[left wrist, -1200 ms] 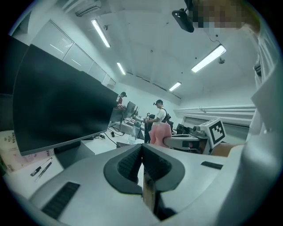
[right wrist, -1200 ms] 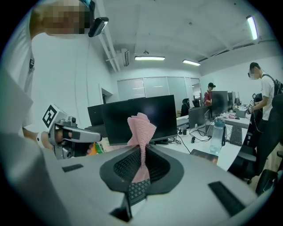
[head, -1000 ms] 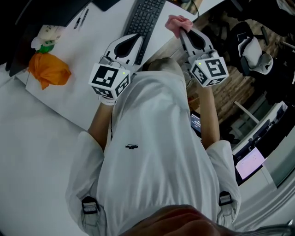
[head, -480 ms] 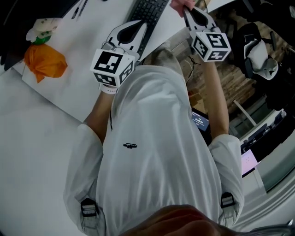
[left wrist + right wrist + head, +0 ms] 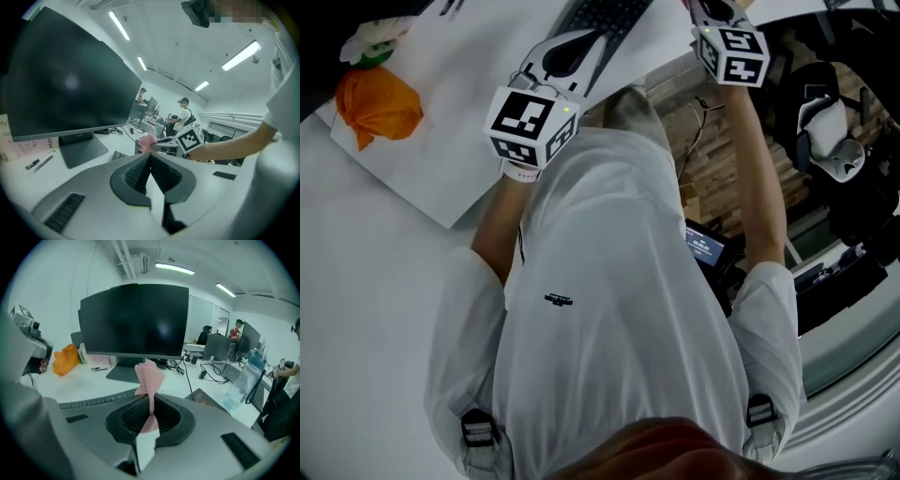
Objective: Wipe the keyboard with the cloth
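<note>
Two grippers are held over a white desk, on which a black keyboard, a large dark monitor on its stand, an orange bundle, two pens and a clear water bottle are seen. An open office is shown around it: strip lights are fixed to the ceiling, further desks with screens are set behind, and other people are seen among them. Wood-pattern flooring is visible past the desk edge. The left gripper is held over the keyboard's near end, its jaws pressed together with nothing between them. The right gripper is clamped on the pink cloth, which is pinched at its middle and fans out above the jaw tips. The cloth is held in front of the monitor stand and to the right of the keyboard; whether it touches anything below cannot be told. Compared with half a second ago, both grippers are found higher in the head view. The right one is now cut by the top edge, so the cloth is no longer caught in that view. Less of the keyboard is shown, and the orange bundle is found nearer the upper left corner.
</note>
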`<move>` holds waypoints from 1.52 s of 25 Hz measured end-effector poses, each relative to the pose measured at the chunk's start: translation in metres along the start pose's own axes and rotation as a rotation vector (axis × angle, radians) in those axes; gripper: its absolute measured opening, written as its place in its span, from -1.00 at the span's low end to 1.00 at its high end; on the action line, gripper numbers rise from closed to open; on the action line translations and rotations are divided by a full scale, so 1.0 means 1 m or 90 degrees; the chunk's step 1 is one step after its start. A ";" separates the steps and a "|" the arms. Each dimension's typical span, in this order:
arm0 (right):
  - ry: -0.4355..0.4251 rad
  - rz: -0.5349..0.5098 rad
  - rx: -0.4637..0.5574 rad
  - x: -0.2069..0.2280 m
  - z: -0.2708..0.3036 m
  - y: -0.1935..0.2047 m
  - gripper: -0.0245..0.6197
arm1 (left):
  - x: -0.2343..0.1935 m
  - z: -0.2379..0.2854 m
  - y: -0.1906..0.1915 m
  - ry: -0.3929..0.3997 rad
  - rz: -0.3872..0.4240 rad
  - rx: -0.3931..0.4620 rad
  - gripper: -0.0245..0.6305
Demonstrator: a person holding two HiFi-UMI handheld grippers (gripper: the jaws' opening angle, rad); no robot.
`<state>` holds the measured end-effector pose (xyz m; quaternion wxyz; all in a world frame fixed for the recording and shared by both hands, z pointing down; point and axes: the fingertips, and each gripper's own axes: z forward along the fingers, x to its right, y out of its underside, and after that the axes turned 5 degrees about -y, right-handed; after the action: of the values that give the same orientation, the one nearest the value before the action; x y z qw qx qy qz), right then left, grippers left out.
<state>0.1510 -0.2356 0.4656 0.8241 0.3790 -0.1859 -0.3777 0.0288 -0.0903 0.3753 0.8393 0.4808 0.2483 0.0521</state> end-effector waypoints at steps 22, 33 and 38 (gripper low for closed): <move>0.008 -0.233 -0.276 0.026 0.099 0.078 -0.83 | -0.010 0.009 0.028 -0.032 -0.031 -0.046 -0.87; -0.071 -0.290 -0.323 -0.005 0.098 0.096 -0.83 | -0.012 0.005 0.031 -0.021 -0.039 -0.047 -0.87; -0.075 -0.287 -0.336 -0.020 0.093 0.102 -0.83 | -0.014 0.003 0.031 -0.018 -0.038 -0.045 -0.87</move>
<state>0.1322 -0.2218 0.6027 0.7776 0.1615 -0.0409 -0.6063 0.0227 -0.0810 0.4073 0.8605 0.4437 0.2485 0.0294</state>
